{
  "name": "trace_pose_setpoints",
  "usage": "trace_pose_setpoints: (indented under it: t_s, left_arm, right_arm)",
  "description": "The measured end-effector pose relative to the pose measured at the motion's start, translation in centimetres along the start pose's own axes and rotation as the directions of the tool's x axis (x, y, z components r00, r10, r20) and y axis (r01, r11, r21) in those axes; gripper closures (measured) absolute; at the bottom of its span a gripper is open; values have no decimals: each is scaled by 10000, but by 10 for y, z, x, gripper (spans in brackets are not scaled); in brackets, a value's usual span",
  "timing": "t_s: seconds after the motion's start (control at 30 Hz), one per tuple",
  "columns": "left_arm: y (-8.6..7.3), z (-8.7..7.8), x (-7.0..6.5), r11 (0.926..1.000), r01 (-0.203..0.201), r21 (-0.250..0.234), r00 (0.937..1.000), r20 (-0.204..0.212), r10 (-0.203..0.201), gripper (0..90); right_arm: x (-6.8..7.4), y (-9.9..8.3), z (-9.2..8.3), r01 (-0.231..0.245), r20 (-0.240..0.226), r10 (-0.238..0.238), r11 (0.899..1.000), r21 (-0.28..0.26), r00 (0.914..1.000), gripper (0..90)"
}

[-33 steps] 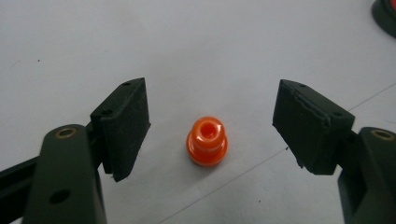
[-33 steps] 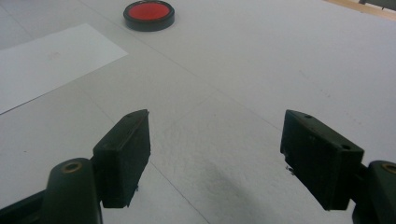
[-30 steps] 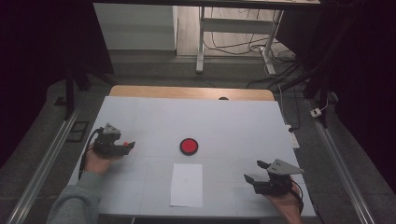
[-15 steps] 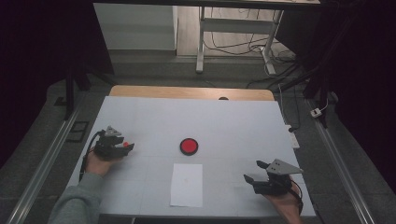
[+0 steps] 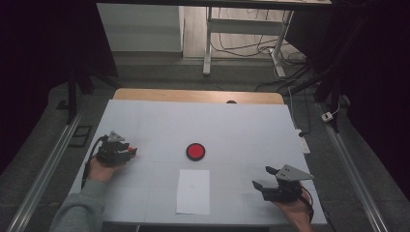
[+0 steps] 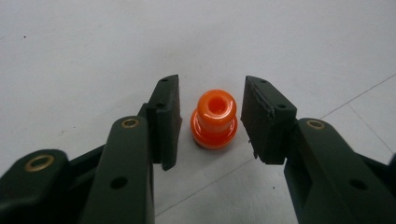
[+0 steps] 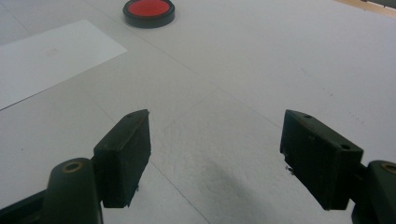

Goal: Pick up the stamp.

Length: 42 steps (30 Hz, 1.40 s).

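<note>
The small orange piece sits on the white table, in the middle of the left gripper view, right between my left jaws. In the high view it is the orange speck at the tip of my left gripper, left of centre in the frame. It looks like glossy moulded plastic: a wide round base, a narrower collar on top, a hole down the middle. I judge it light, stiff and somewhat slippery, apt to skid or tip if one pad reaches it first. The broad base seems the safest place to take hold, low and square across.

My left gripper is partly open, a pad just beside the piece on each side, with a thin gap showing on both; I am not touching it.

My right gripper, at the lower right of the high view, stands wide open over bare table and holds nothing. The red disc and a white sheet of paper lie between my hands, well apart from both.
</note>
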<state>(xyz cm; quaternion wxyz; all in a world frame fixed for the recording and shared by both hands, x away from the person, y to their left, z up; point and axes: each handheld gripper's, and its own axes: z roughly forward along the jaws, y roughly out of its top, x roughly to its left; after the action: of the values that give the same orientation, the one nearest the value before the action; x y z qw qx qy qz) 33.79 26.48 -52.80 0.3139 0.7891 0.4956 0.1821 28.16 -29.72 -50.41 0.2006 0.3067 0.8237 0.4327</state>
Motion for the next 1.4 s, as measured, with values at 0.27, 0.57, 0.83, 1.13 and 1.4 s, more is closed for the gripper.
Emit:
trace_pose_setpoints:
  t_s: [0.27, 0.57, 0.83, 1.13, 1.4]
  left_arm:
    - [-1, 0, 0, 10000, -31, -15, 10000, 21, 31, 671]
    - [-1, -1, 0, 9998, -196, 9, 9998, 15, 196, 725]
    - [-1, -6, -1, 9996, -211, -201, 9997, 132, 214, 727]
    - [0, -15, -2, 9982, -141, -591, 9995, 291, 159, 727]
    - [1, -23, -6, 9961, -132, -871, 9983, 551, 181, 727]
  right_arm:
    - [0, 0, 0, -34, 53, 34, 10000, 10, 10000, 242]
    - [0, 0, 0, -36, 1, 36, 10000, -20, 10000, 242]
    - [-1, -1, 1, -46, 25, 47, 10000, -29, 10000, 242]
    - [0, 0, 0, -18, 34, 18, 10000, -8, 10000, 243]
    - [0, -1, 0, -30, 59, 30, 10000, -41, 10000, 243]
